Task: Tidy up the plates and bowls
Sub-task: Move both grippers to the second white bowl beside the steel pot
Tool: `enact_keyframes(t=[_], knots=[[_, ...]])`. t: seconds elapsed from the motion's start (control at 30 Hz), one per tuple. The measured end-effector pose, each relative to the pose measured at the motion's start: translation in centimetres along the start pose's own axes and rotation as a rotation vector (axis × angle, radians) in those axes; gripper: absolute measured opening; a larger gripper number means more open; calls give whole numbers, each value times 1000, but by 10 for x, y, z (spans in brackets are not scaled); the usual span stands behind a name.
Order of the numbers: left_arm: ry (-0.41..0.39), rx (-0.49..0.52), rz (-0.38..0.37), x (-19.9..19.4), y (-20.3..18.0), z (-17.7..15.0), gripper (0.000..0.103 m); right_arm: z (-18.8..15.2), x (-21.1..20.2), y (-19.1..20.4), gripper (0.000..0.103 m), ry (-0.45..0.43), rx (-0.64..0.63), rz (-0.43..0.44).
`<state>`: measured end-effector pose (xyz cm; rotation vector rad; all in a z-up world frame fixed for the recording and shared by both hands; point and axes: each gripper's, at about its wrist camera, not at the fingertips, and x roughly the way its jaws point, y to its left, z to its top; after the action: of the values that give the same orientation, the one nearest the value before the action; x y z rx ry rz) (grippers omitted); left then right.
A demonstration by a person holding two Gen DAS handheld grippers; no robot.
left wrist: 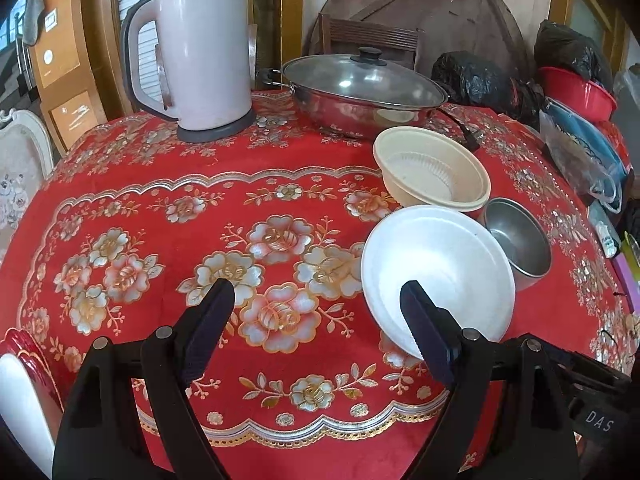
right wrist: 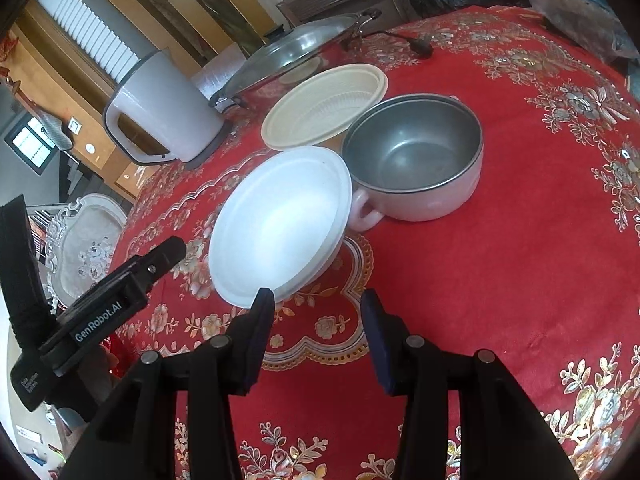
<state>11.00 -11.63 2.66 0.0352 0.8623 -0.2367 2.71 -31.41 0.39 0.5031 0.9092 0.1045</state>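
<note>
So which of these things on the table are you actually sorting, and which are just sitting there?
For the job:
- white bowl
- cream bowl
- metal-lined bowl with a handle

Just lying about:
- kettle
- lidded pan
- black bags
- red basin

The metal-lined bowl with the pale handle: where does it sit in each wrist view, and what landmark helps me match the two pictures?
Left wrist: the metal-lined bowl is at right of centre, partly hidden behind the white bowl.
Right wrist: it is above centre, in full view, its handle toward the white bowl.
Shared landmark: the cream plastic bowl, just beyond both, in front of the lidded steel pan.
</note>
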Motion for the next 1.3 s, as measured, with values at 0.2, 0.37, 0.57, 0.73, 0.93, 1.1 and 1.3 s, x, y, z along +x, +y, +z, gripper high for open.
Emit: enact_keyframes(t=[0.2, 0.37, 0.57, 0.73, 0.93, 1.1, 1.3], knots=[[35, -28, -36, 9, 1, 7, 86, 3, -2, -3, 45, -11, 16, -3], [59, -60, -68, 14, 2, 13, 86, 6, 0, -4, 45, -9, 28, -2], [91, -33, -84, 20, -4, 23, 85, 13, 2, -7, 45, -10, 47, 4], [125, -7, -95, 26, -9, 30, 85, 17, 4, -10, 45, -2, 74, 7], [194, -5, -106, 44, -15, 32, 85, 20, 6, -14, 45, -2, 96, -8], [237, -10, -132, 55, -19, 32, 85, 23, 8, -13, 45, 1, 100, -10], [250, 2, -129, 57, -23, 34, 86, 28, 14, -13, 45, 7, 105, -10]])
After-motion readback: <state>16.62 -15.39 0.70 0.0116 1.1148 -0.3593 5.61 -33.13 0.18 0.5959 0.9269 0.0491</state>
